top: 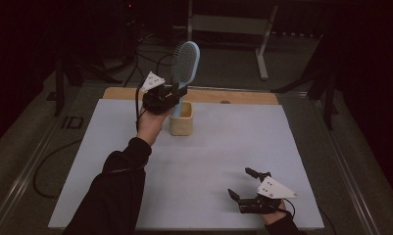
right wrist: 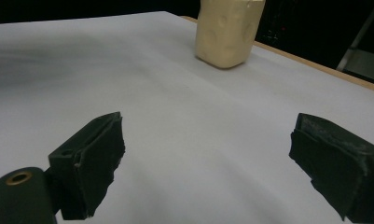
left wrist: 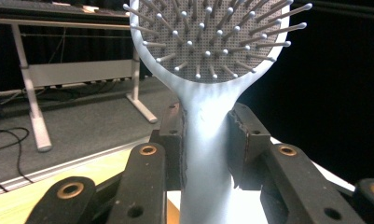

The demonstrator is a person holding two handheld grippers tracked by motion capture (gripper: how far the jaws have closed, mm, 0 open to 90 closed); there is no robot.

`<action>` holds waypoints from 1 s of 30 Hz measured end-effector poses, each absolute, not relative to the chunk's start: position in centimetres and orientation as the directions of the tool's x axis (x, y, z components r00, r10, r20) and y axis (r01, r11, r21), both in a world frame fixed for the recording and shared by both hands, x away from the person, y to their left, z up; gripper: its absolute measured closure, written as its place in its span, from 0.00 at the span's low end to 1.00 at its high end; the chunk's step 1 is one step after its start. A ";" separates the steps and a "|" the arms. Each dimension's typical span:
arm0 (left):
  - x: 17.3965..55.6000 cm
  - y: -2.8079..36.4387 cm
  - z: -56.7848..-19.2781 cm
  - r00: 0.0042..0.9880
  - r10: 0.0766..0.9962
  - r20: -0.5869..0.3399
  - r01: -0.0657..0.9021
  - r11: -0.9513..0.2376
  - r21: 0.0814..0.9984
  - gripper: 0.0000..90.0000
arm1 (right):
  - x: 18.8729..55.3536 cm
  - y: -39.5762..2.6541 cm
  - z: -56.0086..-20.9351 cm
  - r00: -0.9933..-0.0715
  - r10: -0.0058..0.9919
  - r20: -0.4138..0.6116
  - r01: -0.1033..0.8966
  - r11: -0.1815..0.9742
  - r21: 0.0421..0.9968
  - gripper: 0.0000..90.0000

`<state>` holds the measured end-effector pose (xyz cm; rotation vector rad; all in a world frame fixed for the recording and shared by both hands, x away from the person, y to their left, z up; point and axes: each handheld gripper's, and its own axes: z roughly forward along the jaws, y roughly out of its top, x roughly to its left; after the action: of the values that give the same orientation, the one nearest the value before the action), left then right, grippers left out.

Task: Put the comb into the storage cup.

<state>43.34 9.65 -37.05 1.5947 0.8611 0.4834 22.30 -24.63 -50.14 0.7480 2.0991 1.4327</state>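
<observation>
Two grippers in play. My left gripper (top: pixel 177 93) has its jaws clamped on the neck of the pale blue hairbrush (top: pixel 185 62), just below the bristle head; in the left gripper view both pads press flat against the handle (left wrist: pixel 205 154). The brush stands nearly upright, its lower end down in the cream holder (top: pixel 181 119) near the far edge of the table (top: pixel 223 161); I cannot tell whether the tip rests on the holder's floor. My right gripper (top: pixel 244 183) hovers low over the near right of the table with jaws wide apart and nothing between them; its own view looks across bare white sheet toward the holder (right wrist: pixel 229 32). Risks, as I judge them: the holder looks light and unrestrained, so any sideways pull on the brush could tip or drag it; the tall head makes the brush top-heavy, so an early release might let it lean and topple the holder. The free gripper is well apart and cannot steady it. Surface: white sheet over a wooden top, a strip of wood showing at the far edge. Room dim, grey carpet, cables on the floor, white desk frame (top: pixel 262 44) behind.
</observation>
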 end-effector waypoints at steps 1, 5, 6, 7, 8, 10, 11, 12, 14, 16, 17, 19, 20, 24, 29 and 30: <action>43.6 9.6 -37.2 0.641 0.751 -0.160 0.264 -0.019 0.964 0.77 | 22.3 -24.6 -50.1 -0.731 0.676 -0.087 0.165 0.300 0.940 0.10; 44.2 9.3 -37.5 0.645 0.748 -0.155 0.261 -0.024 0.965 0.77 | 22.3 -24.6 -50.1 -0.731 0.678 -0.083 0.167 0.295 0.941 0.10; 44.4 9.3 -37.6 0.643 0.751 -0.147 0.256 -0.030 0.966 0.77 | 22.3 -24.6 -50.1 -0.731 0.678 -0.083 0.166 0.295 0.941 0.10; 44.5 9.2 -37.6 0.644 0.752 -0.143 0.252 -0.032 0.967 0.77 | 22.3 -24.6 -50.1 -0.731 0.677 -0.083 0.166 0.295 0.941 0.10; 44.5 9.2 -37.6 0.644 0.752 -0.143 0.252 -0.032 0.967 0.77 | 22.3 -24.6 -50.1 -0.731 0.677 -0.083 0.166 0.295 0.941 0.10; 45.0 9.2 -37.8 0.642 0.750 -0.159 0.253 -0.011 0.968 0.77 | 22.3 -24.6 -50.1 -0.731 0.677 -0.082 0.166 0.294 0.941 0.10; 45.1 9.2 -37.9 0.642 0.748 -0.170 0.256 0.000 0.967 0.77 | 22.3 -24.6 -50.1 -0.733 0.676 -0.081 0.167 0.293 0.941 0.10; 45.3 9.2 -37.9 0.643 0.744 -0.178 0.261 0.006 0.965 0.77 | 22.3 -24.6 -50.1 -0.732 0.676 -0.082 0.166 0.294 0.941 0.10; 45.5 9.0 -38.1 0.641 0.748 -0.172 0.264 -0.003 0.965 0.77 | 22.3 -24.7 -50.1 -0.733 0.675 -0.083 0.164 0.294 0.942 0.10; 45.7 8.8 -38.3 0.641 0.751 -0.161 0.259 -0.014 0.966 0.77 | 22.3 -24.7 -50.1 -0.733 0.676 -0.081 0.165 0.292 0.942 0.10; 45.9 8.8 -38.4 0.641 0.751 -0.156 0.254 -0.015 0.967 0.77 | 22.3 -24.7 -50.1 -0.733 0.675 -0.080 0.165 0.291 0.943 0.10; 46.1 8.8 -38.5 0.642 0.752 -0.150 0.242 -0.012 0.970 0.77 | 22.3 -24.7 -50.1 -0.734 0.674 -0.081 0.162 0.290 0.943 0.10; 46.2 8.8 -38.5 0.641 0.752 -0.154 0.240 -0.006 0.971 0.77 | 22.3 -24.7 -50.1 -0.735 0.673 -0.081 0.163 0.291 0.943 0.10; 46.8 8.9 -38.8 0.632 0.755 -0.173 0.235 0.027 0.972 0.77 | 22.3 -24.7 -50.2 -0.737 0.671 -0.077 0.166 0.290 0.942 0.10; 47.2 8.8 -39.4 0.613 0.774 -0.161 0.236 0.016 0.972 0.77 | 22.3 -24.8 -50.1 -0.735 0.674 -0.071 0.169 0.284 0.944 0.10; 47.3 8.8 -39.6 0.615 0.771 -0.166 0.237 0.020 0.971 0.77 | 22.3 -24.8 -50.1 -0.735 0.674 -0.069 0.171 0.284 0.944 0.10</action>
<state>47.29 8.84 -39.57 1.5367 0.8776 0.5105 22.32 -24.77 -50.15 0.7569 2.0983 1.4556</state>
